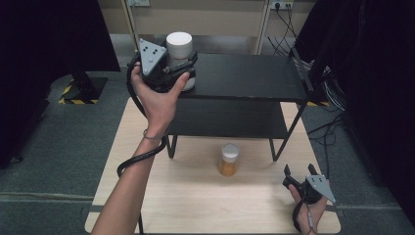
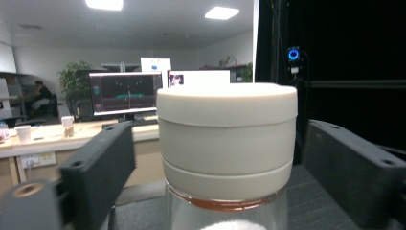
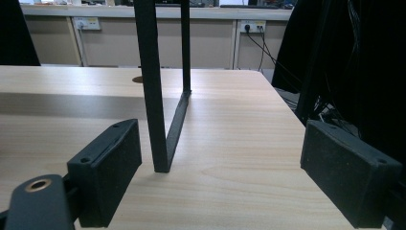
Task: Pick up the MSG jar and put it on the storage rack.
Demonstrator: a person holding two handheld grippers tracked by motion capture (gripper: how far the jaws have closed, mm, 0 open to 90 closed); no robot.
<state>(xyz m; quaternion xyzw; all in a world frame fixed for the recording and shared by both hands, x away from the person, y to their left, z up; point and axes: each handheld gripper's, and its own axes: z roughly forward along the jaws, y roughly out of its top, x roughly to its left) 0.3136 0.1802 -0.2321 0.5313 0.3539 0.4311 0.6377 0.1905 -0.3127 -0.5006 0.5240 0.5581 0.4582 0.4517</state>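
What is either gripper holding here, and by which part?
Nothing. The left gripper has its jaws open around the white-lidded jar on the black shelf, pads clear of the lid. The right gripper is open and empty.

White jar lid (image 2: 227,139): matt, smooth plastic; jar body (image 2: 227,215) below: clear, glossy, probably glass. Table top (image 3: 230,143): pale wood-grain laminate, satin. Shelf rack (image 1: 244,78): matt black, legs seemingly metal. Gripper pads (image 3: 110,167): matt black plastic.

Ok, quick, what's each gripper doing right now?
Left gripper: open, jaws either side of the white-lidded jar on the shelf, not pressing it.
Right gripper: open, holding nothing, low over the table.
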